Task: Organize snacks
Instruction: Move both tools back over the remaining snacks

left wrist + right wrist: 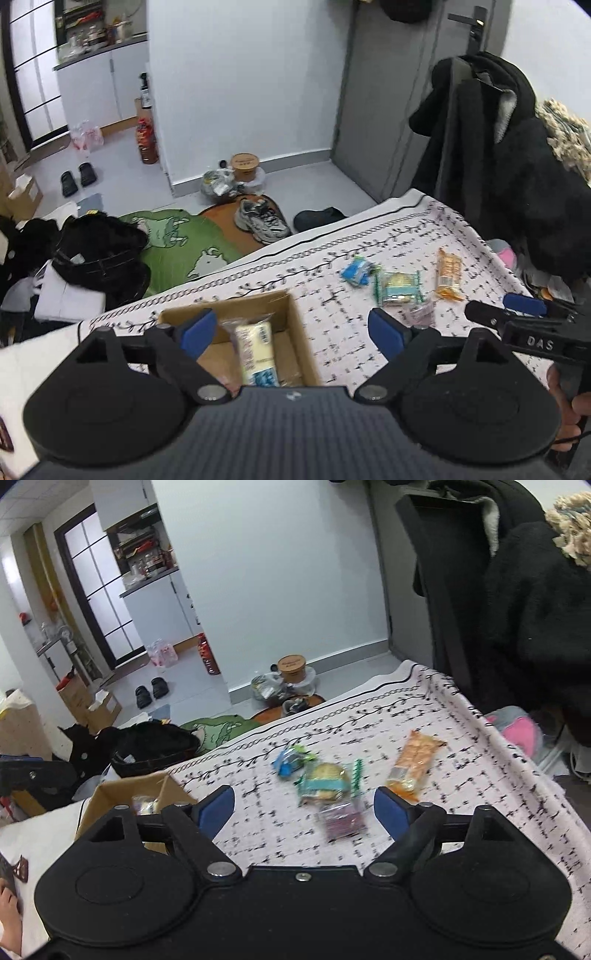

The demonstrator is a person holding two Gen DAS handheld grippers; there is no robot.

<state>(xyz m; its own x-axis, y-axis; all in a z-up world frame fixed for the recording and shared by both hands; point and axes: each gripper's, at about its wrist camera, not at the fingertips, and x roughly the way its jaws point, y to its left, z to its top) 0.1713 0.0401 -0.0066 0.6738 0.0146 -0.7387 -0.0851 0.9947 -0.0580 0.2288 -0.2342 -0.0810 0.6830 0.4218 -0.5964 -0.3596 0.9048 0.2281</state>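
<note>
two handheld grippers hover over a table draped in a white cloth [480,760] printed with small black marks. the left gripper [291,330] has its blue-padded jaws spread wide and holds nothing; it hangs above an open cardboard box [295,332] that sits at the table's left edge. inside the box lies a pale yellow snack packet [255,350] with blue print at its near end. the right gripper [304,805] is also spread wide and empty, poised above the loose snacks near the middle of the cloth. closest to it, between its fingertips as seen from the right wrist, lies a small purple packet [341,819], blurred. just beyond that sits a clear-wrapped round biscuit pack with green ends [327,779], and beyond it, toward the far edge, a small blue packet [290,762]. to the right, apart from these, an orange packet [413,764] lies lengthwise toward the table's right edge. black coats [517,602] hang past the far right corner. on the floor beyond the far edge are a green rug [177,236] and a grey sneaker [262,219].
</note>
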